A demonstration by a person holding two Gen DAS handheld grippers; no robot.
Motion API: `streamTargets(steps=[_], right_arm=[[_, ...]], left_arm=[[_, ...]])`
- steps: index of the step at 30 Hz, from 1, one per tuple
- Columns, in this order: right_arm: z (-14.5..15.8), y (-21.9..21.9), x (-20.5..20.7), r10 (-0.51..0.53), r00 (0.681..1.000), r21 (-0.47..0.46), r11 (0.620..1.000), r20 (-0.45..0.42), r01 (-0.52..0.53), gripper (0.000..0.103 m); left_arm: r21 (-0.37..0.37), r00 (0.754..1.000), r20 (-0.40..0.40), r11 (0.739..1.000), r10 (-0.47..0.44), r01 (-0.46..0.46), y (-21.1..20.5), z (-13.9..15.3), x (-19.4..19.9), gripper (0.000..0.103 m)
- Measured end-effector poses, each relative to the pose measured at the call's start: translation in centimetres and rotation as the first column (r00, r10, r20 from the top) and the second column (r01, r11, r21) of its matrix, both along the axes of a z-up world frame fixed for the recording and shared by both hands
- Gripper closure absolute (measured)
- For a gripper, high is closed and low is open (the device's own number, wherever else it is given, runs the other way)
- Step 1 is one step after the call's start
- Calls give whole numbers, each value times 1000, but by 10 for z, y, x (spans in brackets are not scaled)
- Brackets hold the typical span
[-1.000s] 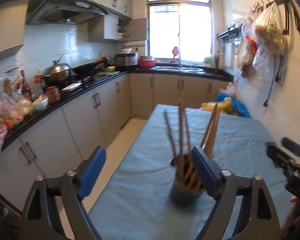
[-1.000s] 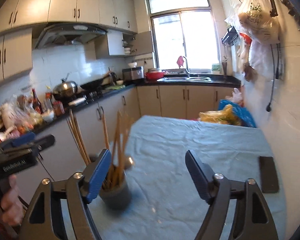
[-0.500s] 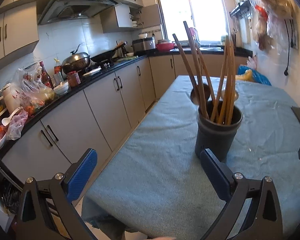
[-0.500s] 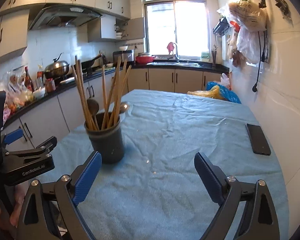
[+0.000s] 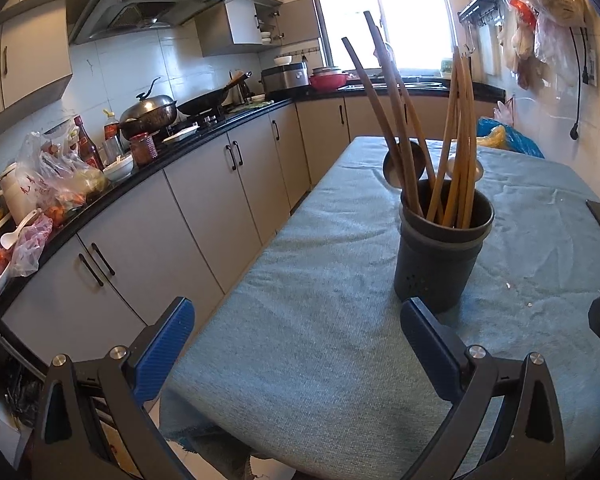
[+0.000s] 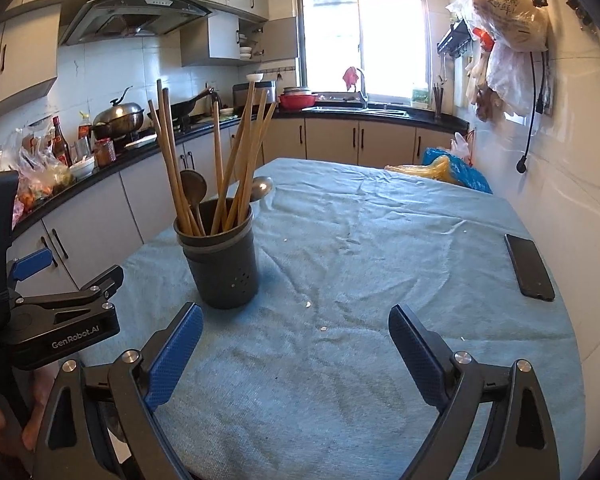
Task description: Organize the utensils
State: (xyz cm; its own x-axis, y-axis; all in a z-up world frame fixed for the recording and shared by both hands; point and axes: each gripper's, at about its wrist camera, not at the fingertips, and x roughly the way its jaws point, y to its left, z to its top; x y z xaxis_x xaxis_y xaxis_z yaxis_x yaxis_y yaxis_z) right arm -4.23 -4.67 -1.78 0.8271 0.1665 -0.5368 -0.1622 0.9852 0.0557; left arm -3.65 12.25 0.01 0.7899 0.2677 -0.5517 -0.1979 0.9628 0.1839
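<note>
On the blue cloth of the table (image 6: pixel 380 240), a dark holder (image 6: pixel 222 264) is stood upright, packed with chopsticks (image 6: pixel 236 160) and 2 spoons, so the handles can be reached from above. Both the left gripper (image 5: pixel 300 344) and right gripper (image 6: pixel 296 344) are held spread wide and empty. Compared with 1 second ago, both are seen lower and drawn back from the holder.

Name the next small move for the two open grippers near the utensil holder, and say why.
Probably ease the left gripper forward and rightward toward the utensil holder. Both sets of jaws stand open and empty, the holder stands upright just ahead of its right finger, and the chopsticks and spoons are all inside it.
</note>
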Motion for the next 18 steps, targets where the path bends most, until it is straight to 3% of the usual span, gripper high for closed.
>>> streamTargets(steps=[18], right_arm=[[-15, 14, 10, 15, 998, -27, 1000, -54, -17, 7]], left_arm=[[-2, 999, -44, 1000, 0, 0, 3, -15, 9, 1]])
